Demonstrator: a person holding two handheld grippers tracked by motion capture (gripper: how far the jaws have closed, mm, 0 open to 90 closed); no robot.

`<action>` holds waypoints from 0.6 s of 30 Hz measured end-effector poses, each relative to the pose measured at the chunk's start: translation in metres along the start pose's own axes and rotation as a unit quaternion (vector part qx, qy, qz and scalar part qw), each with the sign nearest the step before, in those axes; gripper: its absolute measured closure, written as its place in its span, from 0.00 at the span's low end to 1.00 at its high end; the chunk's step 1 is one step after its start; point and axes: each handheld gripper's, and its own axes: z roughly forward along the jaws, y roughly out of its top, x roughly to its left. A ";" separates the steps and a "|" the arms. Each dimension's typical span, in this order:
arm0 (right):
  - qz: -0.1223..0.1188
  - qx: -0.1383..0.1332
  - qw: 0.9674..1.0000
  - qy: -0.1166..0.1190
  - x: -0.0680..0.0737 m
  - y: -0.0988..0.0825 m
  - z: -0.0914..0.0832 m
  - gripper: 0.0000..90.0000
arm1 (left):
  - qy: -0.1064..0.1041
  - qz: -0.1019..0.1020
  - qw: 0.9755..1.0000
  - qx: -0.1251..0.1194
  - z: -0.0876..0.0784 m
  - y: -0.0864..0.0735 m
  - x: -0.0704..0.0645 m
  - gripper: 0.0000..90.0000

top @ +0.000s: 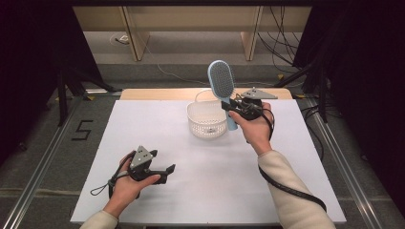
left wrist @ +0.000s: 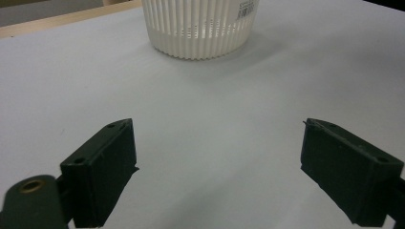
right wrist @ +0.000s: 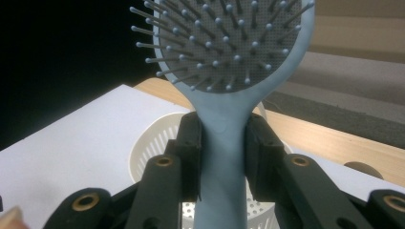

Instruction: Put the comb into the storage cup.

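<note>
The pale blue plastic paddle hairbrush (top: 222, 85) with its grey bristle pad stands upright in the air, gripped by the handle in my right tongs (top: 232, 106), just above and beside the white slotted plastic basket (top: 206, 120) that sits toward the far middle of the white tabletop (top: 157, 133). In the right gripper view the two black jaws press on either side of the handle just under the brush head (right wrist: 229, 43), so the head stays clear of the pads and the bristles face my camera; I judge that grip near the neck keeps the heavy end from swinging while leaving the lower handle free to lead the way down. The basket's open mouth (right wrist: 157, 157) shows behind and below the jaws, which tells me the brush is lined up over it rather than off to one side, and I take the work in hand to be lowering the brush into that basket, handle first. My left tongs (top: 165, 171) rest low near the front left of the tabletop, well apart from the basket, jaws spread wide with nothing between them; in the left gripper view the basket wall (left wrist: 200, 33) stands ahead across bare white surface. I keep that hand back, I think, so it stays out of the way yet ready to steady the light basket if the brush tips it.
</note>
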 end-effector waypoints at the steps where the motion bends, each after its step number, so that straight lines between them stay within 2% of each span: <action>1: 0.001 0.001 1.000 0.000 0.000 0.000 0.000 0.79 | 0.000 0.000 1.000 0.000 0.000 0.000 0.000 0.13; 18: 0.008 -0.004 1.000 -0.005 -0.003 0.006 0.006 0.79 | -0.001 -0.001 1.000 0.000 0.000 0.000 0.000 0.13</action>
